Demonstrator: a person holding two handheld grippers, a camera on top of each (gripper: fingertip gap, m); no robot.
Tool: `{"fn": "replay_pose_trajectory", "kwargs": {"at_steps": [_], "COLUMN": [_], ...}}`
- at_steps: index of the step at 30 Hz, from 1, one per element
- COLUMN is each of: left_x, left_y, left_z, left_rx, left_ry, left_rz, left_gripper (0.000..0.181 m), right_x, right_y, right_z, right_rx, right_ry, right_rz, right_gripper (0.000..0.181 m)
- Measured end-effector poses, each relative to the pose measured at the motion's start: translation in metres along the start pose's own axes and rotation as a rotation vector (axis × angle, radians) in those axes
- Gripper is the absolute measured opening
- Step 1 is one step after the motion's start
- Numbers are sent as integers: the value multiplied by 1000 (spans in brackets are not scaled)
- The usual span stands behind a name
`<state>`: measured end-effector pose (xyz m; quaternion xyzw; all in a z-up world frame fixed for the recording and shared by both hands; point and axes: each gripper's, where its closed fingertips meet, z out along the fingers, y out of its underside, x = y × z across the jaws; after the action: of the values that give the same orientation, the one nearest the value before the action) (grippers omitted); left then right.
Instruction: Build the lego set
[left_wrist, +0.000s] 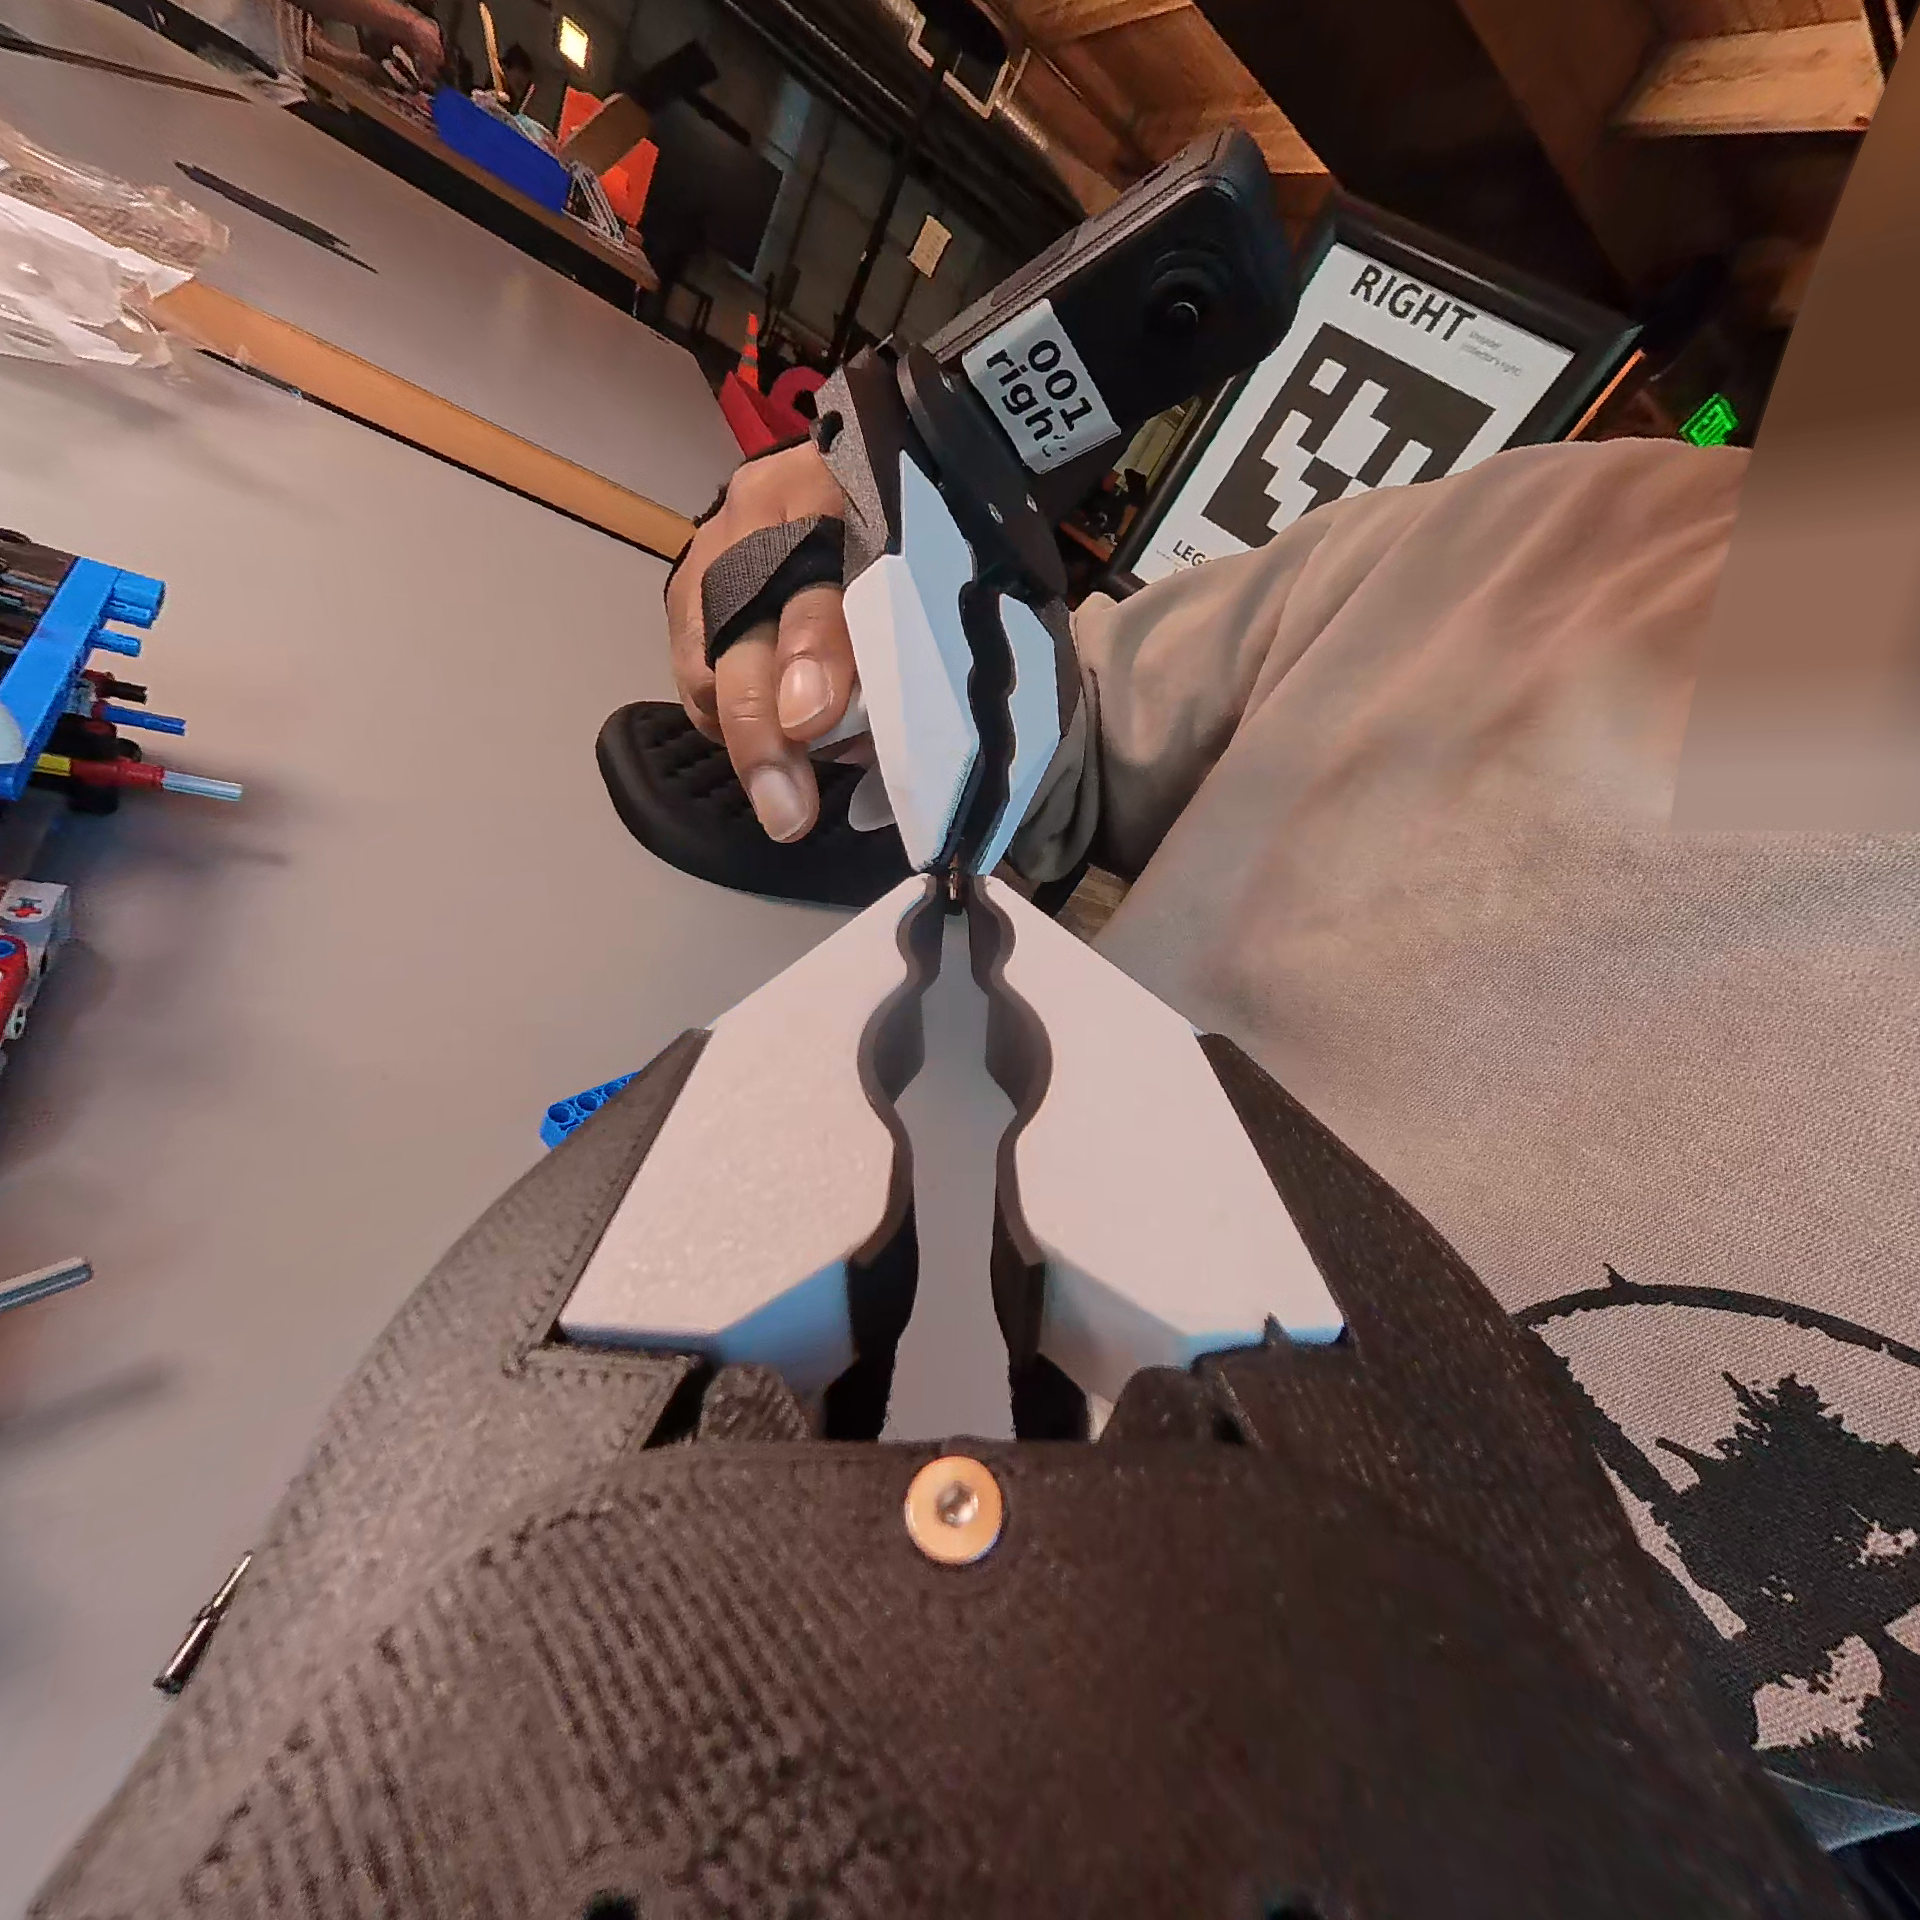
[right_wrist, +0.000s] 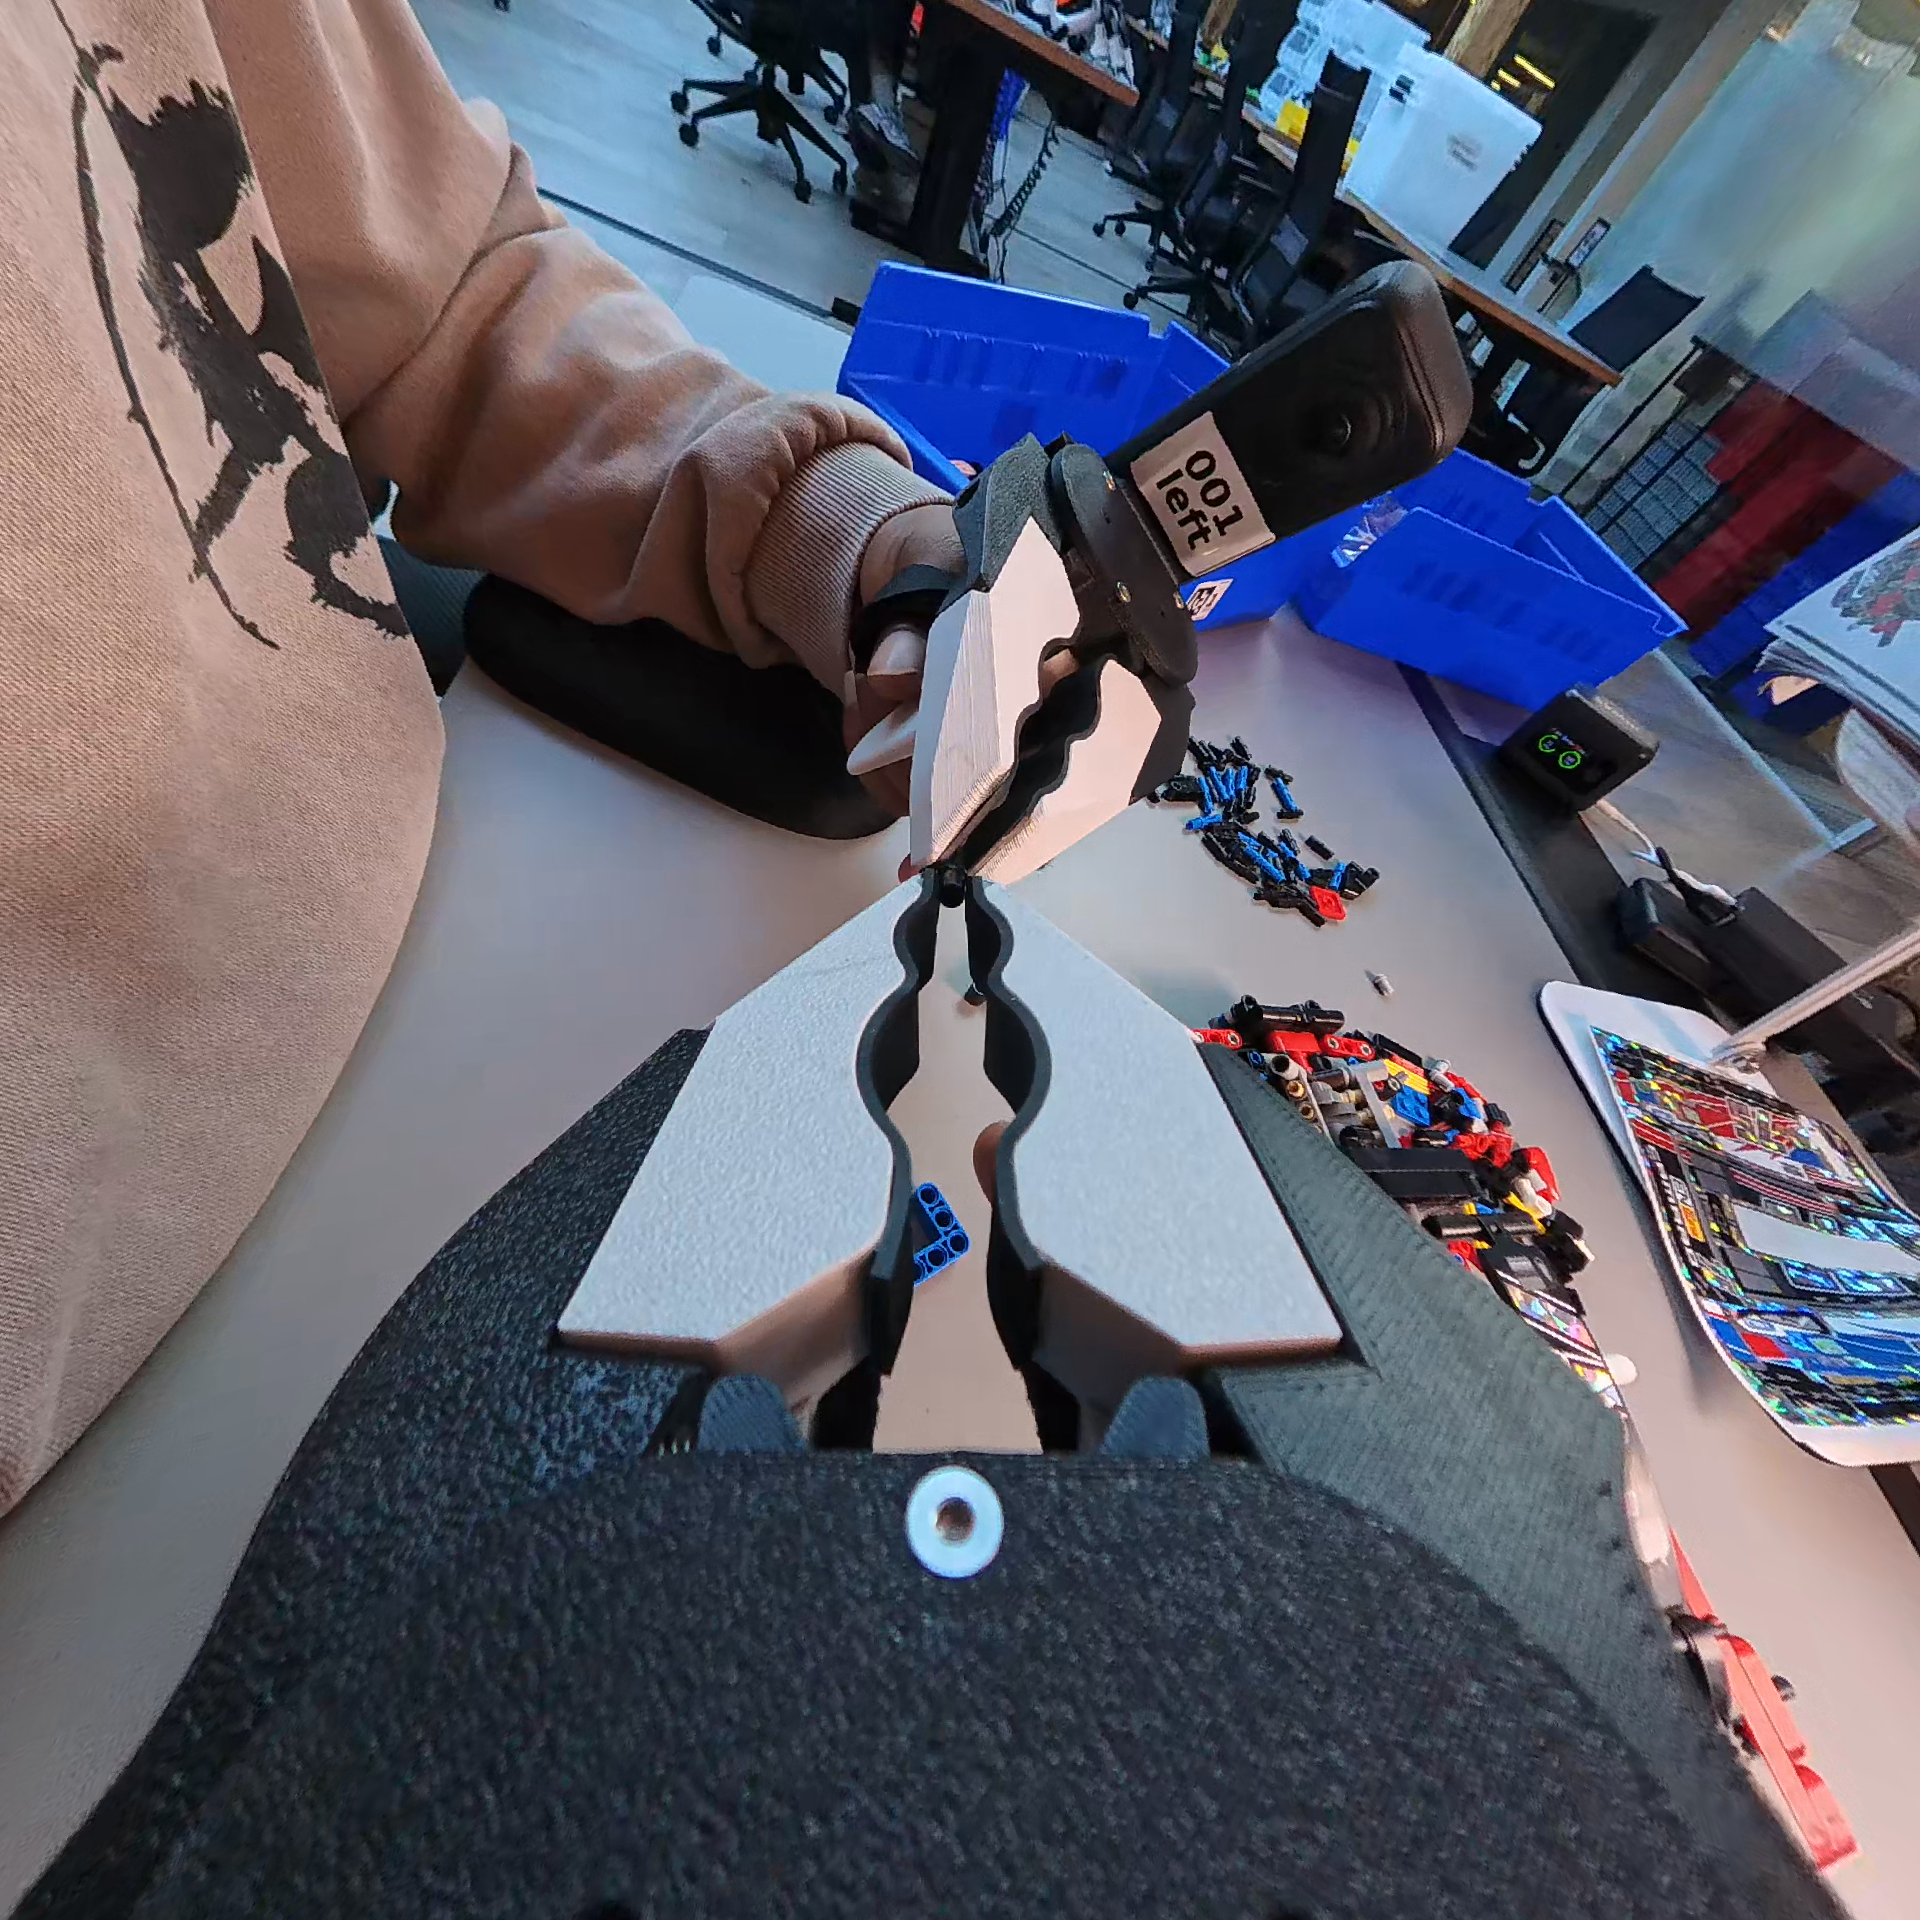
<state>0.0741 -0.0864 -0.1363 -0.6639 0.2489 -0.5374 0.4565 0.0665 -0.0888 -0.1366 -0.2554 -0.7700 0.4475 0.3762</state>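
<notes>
My two grippers meet tip to tip above the grey table. In the left wrist view my left gripper (left_wrist: 948, 896) is shut on a small black pin (left_wrist: 951, 889), and the right gripper (left_wrist: 961, 860) comes down from above onto the same pin. In the right wrist view my right gripper (right_wrist: 948, 891) pinches the black pin (right_wrist: 949, 889), with the left gripper (right_wrist: 943, 860) tip against it. A blue L-shaped beam (right_wrist: 938, 1231) lies on the table under my right gripper. It also shows in the left wrist view (left_wrist: 587, 1103).
A pile of mixed bricks (right_wrist: 1403, 1132), a scatter of blue and black pins (right_wrist: 1257, 831), a sticker sheet (right_wrist: 1766, 1226) and blue bins (right_wrist: 1039, 364) lie to the right. A black wrist rest (right_wrist: 665, 707) lies near the person. A partly built blue model (left_wrist: 62, 675) sits far left. My two grippers' fingertips are within a few centimetres of each other.
</notes>
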Motion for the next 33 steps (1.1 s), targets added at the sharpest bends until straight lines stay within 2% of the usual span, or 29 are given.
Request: {"fn": "replay_pose_trajectory", "kwargs": {"at_steps": [15,19,21,23,27,29,33], "left_x": [2,-3,-12,-28,-65,-71,-83], "left_y": [-1,-1,-2,-2,22,38,62], "left_z": [-1,-2,-4,-11,-29,-26,-18], "left_rx": [6,2,5,-15,-230,-310,-449], "left_ry": [5,-22,-75,-193,-492,-535,-613], "left_rz": [6,4,3,34,192,208,269], "left_gripper": [2,2,3,11,27,29,26], "right_x": [1,3,9,17,16,9,2], "right_y": [-4,1,7,20,74,93,110], "right_z": [1,2,2,2,4,9,14], "right_rx": [47,19,-30,-132,-463,-579,-719], "right_ry": [-19,-24,-15,-22,-146,-215,-287], "right_rz": [79,100,105,118,159,159,145], "right_gripper": [3,3,3,3,2,2,2]}}
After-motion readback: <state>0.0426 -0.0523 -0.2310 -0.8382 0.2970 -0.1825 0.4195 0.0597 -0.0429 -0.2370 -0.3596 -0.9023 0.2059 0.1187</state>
